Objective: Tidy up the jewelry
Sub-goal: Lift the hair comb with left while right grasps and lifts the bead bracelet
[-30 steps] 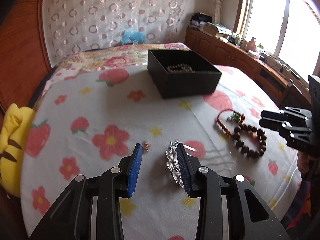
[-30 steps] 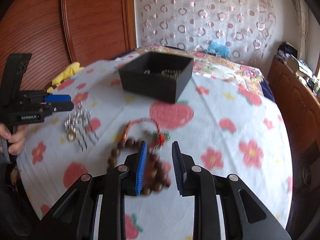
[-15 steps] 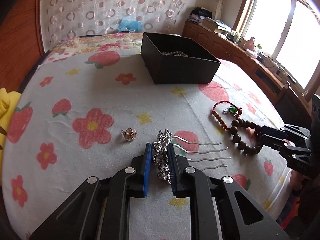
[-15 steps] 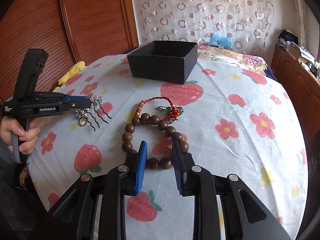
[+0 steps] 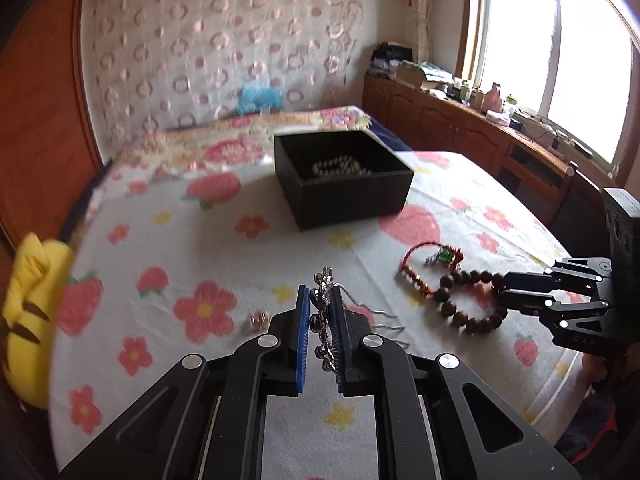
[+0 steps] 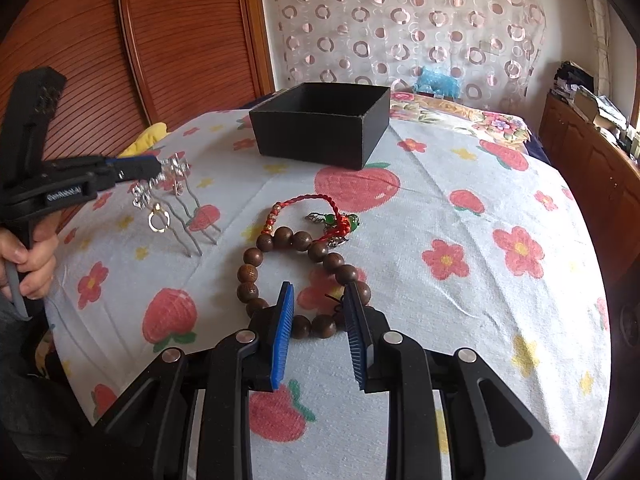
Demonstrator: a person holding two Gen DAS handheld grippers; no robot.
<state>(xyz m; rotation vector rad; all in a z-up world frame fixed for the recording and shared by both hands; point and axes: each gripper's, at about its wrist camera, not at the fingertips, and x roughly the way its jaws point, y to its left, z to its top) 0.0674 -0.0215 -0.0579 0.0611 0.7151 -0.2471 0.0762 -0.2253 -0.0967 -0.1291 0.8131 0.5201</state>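
Note:
My left gripper (image 5: 320, 300) is shut on a silver hair comb (image 5: 323, 304) and holds it lifted off the cloth; its prongs hang down in the right wrist view (image 6: 176, 200). My right gripper (image 6: 318, 300) is open, its jaws on either side of the near beads of a brown wooden bead bracelet (image 6: 280, 276) lying on the cloth. A red cord bracelet (image 6: 316, 216) lies just beyond it. A black open box (image 5: 344, 178) with a bead string inside stands further back, also in the right wrist view (image 6: 324, 124). A small gold ring (image 5: 259, 319) lies left of my left gripper.
The table has a flower and strawberry cloth (image 6: 460, 216). A yellow plush toy (image 5: 28, 312) sits at its left edge. A wooden headboard (image 6: 180, 40) and a bed are behind; wooden cabinets (image 5: 460, 128) run under the window on the right.
My left gripper closed on the silver hair comb and lifted it off the cloth. My right gripper moved forward until its open jaws straddle the brown bead bracelet.

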